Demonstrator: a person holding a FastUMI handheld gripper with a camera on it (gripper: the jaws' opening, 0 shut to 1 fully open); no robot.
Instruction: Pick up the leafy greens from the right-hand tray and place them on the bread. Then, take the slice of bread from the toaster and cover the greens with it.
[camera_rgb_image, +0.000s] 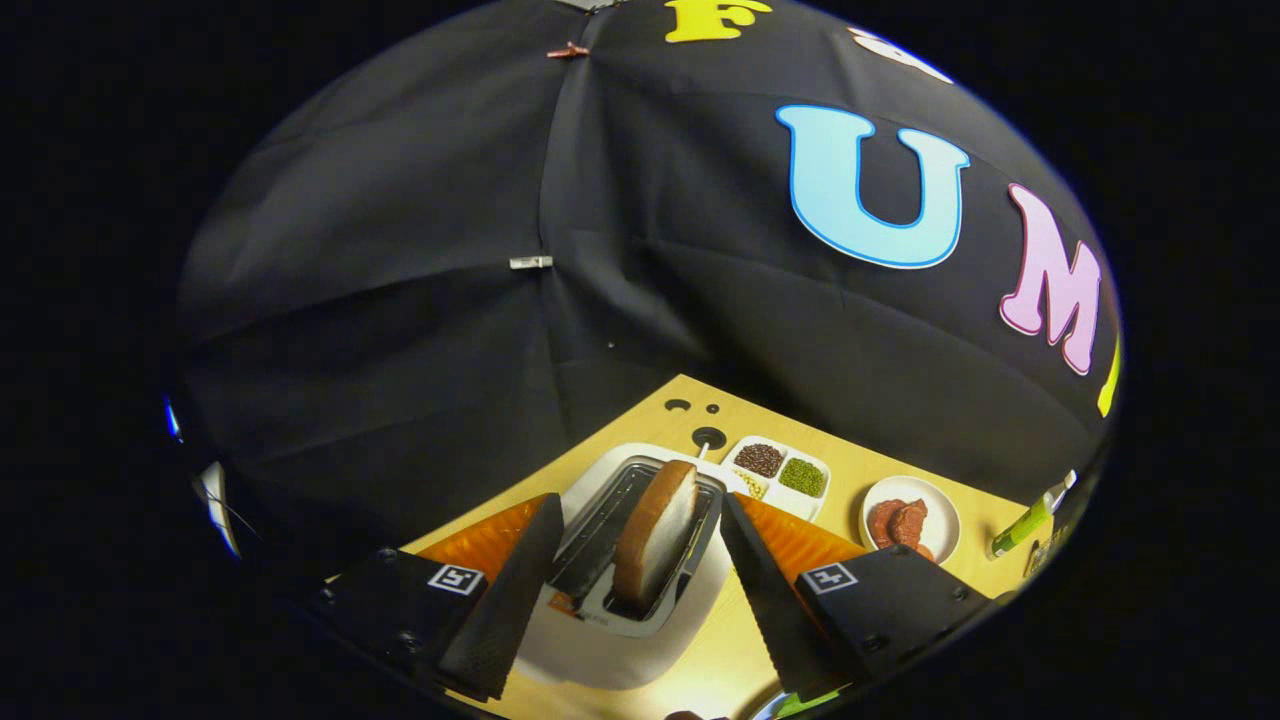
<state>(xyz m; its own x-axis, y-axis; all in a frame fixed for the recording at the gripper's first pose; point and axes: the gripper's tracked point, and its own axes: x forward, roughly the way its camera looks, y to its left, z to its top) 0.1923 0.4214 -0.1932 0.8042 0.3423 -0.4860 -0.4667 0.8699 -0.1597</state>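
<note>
A white toaster (610, 640) stands on the wooden table, just below and between my fingers. A slice of bread (655, 535) with a brown crust sticks up out of its right slot, tilted slightly. My gripper (640, 510) is open, one finger on each side of the toaster, the tips level with the slice but apart from it. A sliver of green (805, 703) shows under the right finger, too small to identify.
Orange trays (480, 540) (800, 540) lie left and right behind the fingers. Beyond the toaster sits a white divided dish (785, 470) with dark and green grains, then a white plate of reddish meat (908, 520) and a green-capped bottle (1025, 520) at the right.
</note>
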